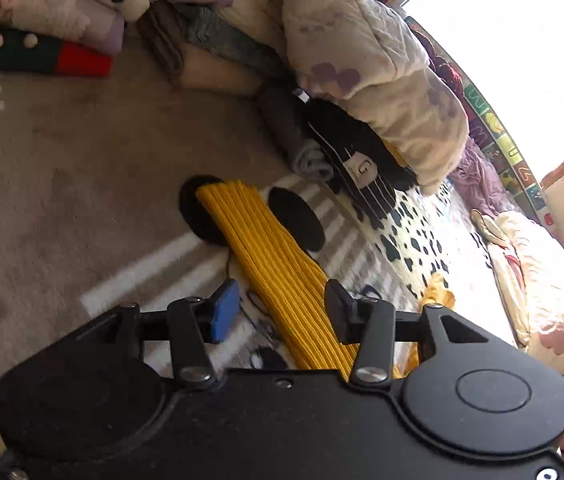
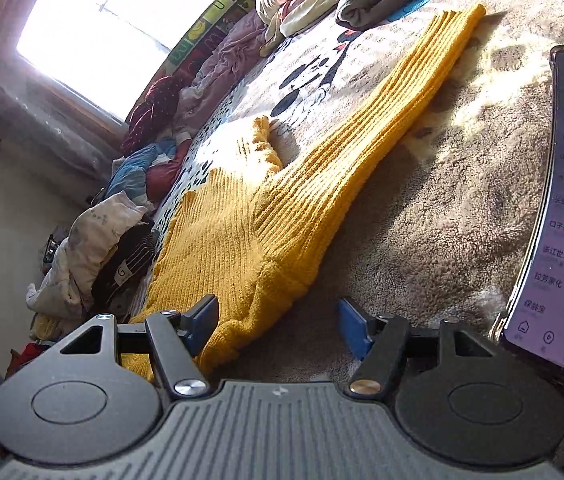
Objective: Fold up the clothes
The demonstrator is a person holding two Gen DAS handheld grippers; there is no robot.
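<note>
Both tongs, left (image 1: 282, 312) and right (image 2: 278, 326), are held apart, unclamped. The yellow knit sweater (image 2: 282, 200) is spread ahead; bare fleece blanket (image 2: 461, 200) lies beside it.

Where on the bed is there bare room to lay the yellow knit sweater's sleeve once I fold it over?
Free: the grey-brown fleece blanket between the yellow ribbed knit sweater and the phone. In the left wrist view, more bare blanket lies between the sleeve and the red-and-green knit. Crowded: the window side, with the floral quilt and black striped garment.
</note>
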